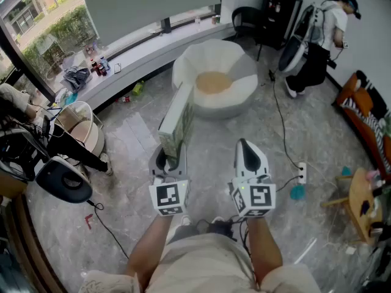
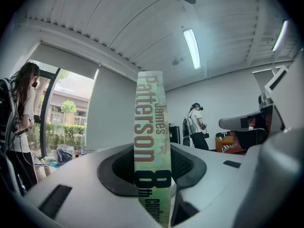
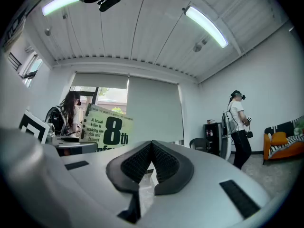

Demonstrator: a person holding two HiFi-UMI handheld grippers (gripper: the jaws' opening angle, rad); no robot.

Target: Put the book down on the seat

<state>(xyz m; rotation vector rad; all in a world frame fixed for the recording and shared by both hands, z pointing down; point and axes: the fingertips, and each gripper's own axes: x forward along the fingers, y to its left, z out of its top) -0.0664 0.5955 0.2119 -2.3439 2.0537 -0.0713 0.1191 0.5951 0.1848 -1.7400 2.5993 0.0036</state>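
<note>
Nearest, at the bottom of the head view, the left gripper (image 1: 170, 156) and the right gripper (image 1: 247, 154) are held level and side by side above the person's legs. A paperback book (image 1: 177, 119) is gripped by one end in the left gripper. Its fingers (image 2: 192, 167) are pressed against both sides of the book just behind the green spine, and are parted only by the book's thickness. The right gripper's fingers (image 3: 166, 165) are closed together with nothing between them, and the book's cover is seen at their 10 o'clock. A white power strip (image 1: 300, 173) lies on the marble floor (image 1: 134, 163) at 3 o'clock of the right gripper. Farther off, at 12 o'clock of the book and well apart from it, the round white seat (image 1: 238, 96) with a tan cushion (image 1: 214, 82) is seen. A person (image 1: 324, 35) is seen standing at 2 o'clock, by the far wall.
</note>
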